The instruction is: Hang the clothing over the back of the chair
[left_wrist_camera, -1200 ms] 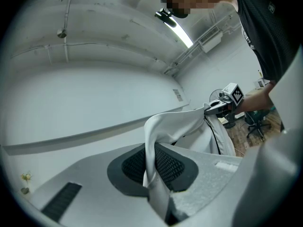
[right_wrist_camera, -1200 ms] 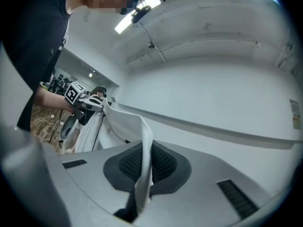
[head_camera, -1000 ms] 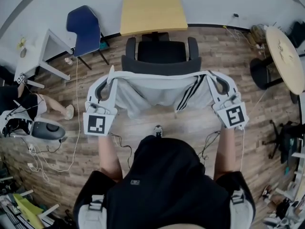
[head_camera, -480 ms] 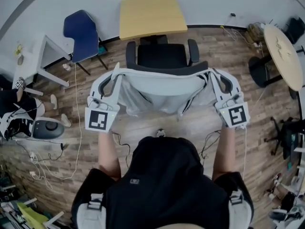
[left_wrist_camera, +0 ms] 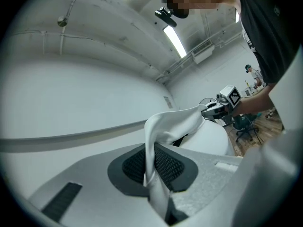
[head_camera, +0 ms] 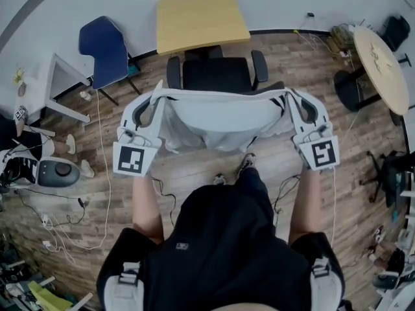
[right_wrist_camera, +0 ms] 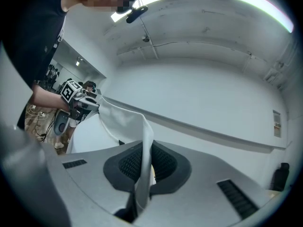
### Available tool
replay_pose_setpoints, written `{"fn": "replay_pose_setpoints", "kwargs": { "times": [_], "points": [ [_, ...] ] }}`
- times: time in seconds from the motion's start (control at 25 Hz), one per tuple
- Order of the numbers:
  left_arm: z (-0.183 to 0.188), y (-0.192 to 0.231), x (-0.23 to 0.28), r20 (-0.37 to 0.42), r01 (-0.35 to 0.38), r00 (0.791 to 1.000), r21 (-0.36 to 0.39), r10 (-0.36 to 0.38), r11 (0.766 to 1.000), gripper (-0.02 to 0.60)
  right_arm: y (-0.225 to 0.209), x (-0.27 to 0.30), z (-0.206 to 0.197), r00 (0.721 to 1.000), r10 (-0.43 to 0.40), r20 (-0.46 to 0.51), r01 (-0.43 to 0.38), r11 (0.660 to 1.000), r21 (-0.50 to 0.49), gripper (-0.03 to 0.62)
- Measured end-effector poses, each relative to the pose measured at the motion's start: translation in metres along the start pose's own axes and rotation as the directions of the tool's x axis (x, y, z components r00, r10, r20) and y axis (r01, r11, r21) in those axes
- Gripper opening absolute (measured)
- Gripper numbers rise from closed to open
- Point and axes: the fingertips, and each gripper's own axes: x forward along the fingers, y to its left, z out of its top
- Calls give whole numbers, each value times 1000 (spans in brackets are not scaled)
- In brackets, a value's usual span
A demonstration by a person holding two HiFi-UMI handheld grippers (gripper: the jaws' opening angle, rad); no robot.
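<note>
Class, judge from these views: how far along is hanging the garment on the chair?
Done: left gripper and right gripper each clamp a top corner of the white garment, lifted and spread. In hand: holding it at the back of the black chair. Left: drape it over, release.

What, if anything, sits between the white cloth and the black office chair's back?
Nothing visible. The white garment hangs stretched between the left gripper and the right gripper, both shut on its top edge, right at the black office chair's backrest. The yellow table stands beyond the chair, out of the path.
</note>
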Motion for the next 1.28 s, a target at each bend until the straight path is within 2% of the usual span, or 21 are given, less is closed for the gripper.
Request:
{"fn": "replay_pose_setpoints", "kwargs": {
  "times": [0.28,0.76,1.28],
  "points": [
    [4,7,16,-4,5,1000,26,-4,1000,23,-13,11,-1,1000,-1,3,1,1000,-6,-2],
    [-5,18,44,-34,8,999,26,-7,1000,23,-35,46,-12,999,33,2,-33,999,-8,-2],
    [-20,34,72,-51,-8,999,-6,8,1000,23,-48,82,-27,996,87,-10,-87,996,5,-1]
  ]
}}
